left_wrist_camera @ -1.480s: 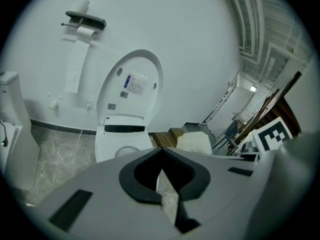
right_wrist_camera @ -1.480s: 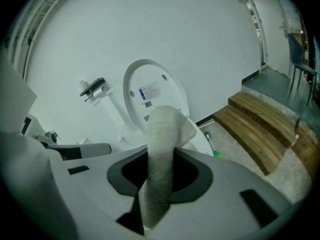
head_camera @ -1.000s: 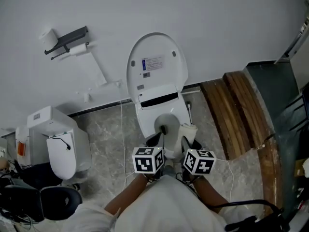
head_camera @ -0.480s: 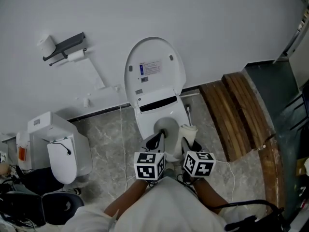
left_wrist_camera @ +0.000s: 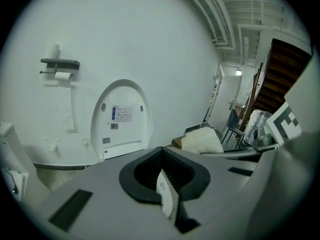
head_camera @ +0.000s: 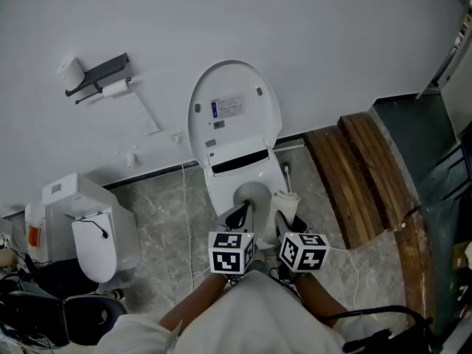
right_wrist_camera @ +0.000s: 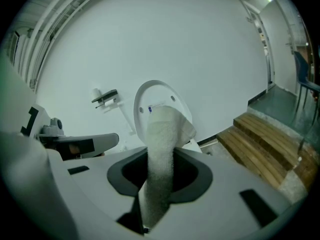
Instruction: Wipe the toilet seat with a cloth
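Little has changed. The left gripper (head_camera: 237, 214), jaws clenched and empty, has edged up slightly. The right gripper (head_camera: 289, 218) grasps the cloth (head_camera: 286, 200) near the toilet (head_camera: 221, 184). Wiping seems not yet begun.

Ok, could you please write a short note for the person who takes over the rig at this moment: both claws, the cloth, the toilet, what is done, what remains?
Left claw: shut, holding no cloth.
Right claw: shut on the white cloth, which sticks out past the jaws.
Toilet: lid is raised; the seat looks down, just ahead of both claws.
Done: the cloth is in the grip. No wiping contact can be seen.
Left: bring the cloth onto the seat and wipe around it.
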A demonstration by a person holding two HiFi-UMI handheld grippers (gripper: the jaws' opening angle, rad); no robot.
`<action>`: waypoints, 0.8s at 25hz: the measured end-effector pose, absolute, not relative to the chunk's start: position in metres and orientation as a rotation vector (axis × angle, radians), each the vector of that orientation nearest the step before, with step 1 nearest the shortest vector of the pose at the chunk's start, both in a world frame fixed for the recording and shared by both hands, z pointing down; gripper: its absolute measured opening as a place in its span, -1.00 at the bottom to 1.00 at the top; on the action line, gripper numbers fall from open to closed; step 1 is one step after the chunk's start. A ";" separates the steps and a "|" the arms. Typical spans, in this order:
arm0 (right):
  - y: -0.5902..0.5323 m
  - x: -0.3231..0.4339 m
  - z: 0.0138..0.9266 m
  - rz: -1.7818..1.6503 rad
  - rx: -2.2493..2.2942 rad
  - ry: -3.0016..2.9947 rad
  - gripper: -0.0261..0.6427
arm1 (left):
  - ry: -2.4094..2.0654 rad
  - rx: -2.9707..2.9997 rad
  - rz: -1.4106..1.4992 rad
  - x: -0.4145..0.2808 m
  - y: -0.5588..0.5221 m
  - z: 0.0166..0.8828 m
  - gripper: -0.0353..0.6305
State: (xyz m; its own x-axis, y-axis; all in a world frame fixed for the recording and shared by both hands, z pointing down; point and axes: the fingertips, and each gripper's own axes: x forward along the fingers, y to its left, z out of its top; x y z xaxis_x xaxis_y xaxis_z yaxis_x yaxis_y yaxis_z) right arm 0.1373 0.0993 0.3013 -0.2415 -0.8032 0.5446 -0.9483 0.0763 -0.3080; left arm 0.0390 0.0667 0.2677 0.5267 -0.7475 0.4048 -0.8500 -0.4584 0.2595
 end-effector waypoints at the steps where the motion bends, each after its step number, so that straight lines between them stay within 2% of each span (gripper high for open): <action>1: 0.099 0.138 0.302 0.910 1.770 -2.118 -0.62 | -1.305 2.340 0.326 0.040 0.067 0.268 -0.86; 20: 0.094 0.145 0.305 0.917 1.751 -2.106 -0.62 | -1.310 2.318 0.332 0.047 0.059 0.271 -0.86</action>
